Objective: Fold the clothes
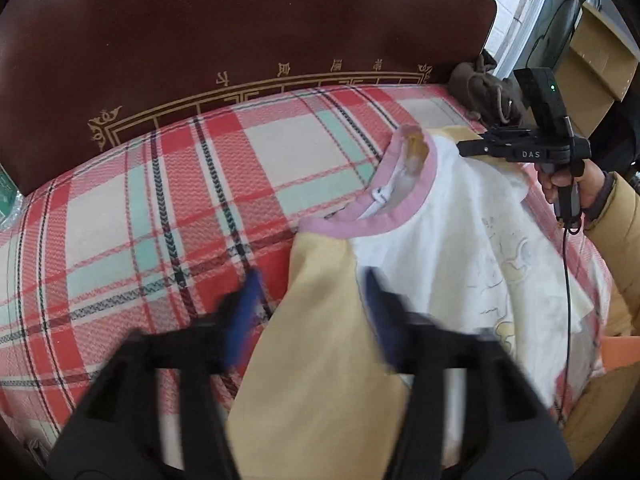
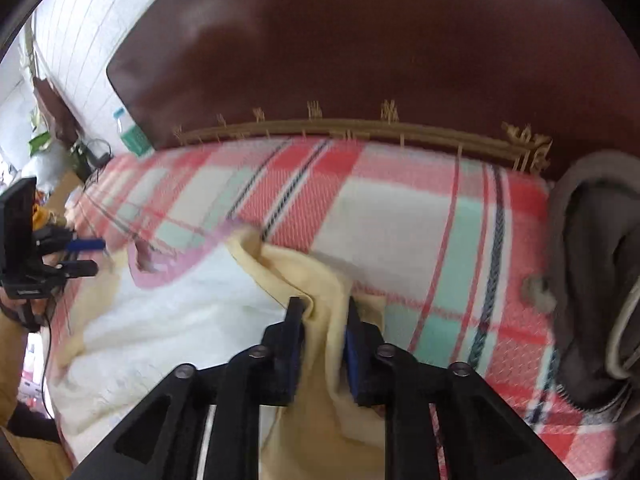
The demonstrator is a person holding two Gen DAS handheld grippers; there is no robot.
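A small top with a white front [image 1: 452, 240], a pink collar [image 1: 412, 200] and yellow sleeves lies on a plaid blanket [image 1: 160, 208]. My left gripper [image 1: 312, 308] is open. Its blue-padded fingers [image 1: 244, 312] straddle the near yellow sleeve [image 1: 320, 360] without pressing on it. In the right wrist view my right gripper [image 2: 322, 320] has narrow jaws, and a bunched fold of the other yellow sleeve [image 2: 324, 280] fills the gap between the pads. Each gripper also shows in the other's view: the right gripper [image 1: 464, 148] near the collar, the left gripper [image 2: 90, 257] at the far left.
A dark red-brown headboard [image 1: 240, 40] with gold trim stands behind the blanket. A brown garment [image 2: 592, 280] lies bunched at the blanket's right edge. Cardboard boxes [image 1: 600, 60] stand beyond it. A hand in a yellow sleeve [image 1: 616, 216] holds the right gripper, from which a black cable hangs.
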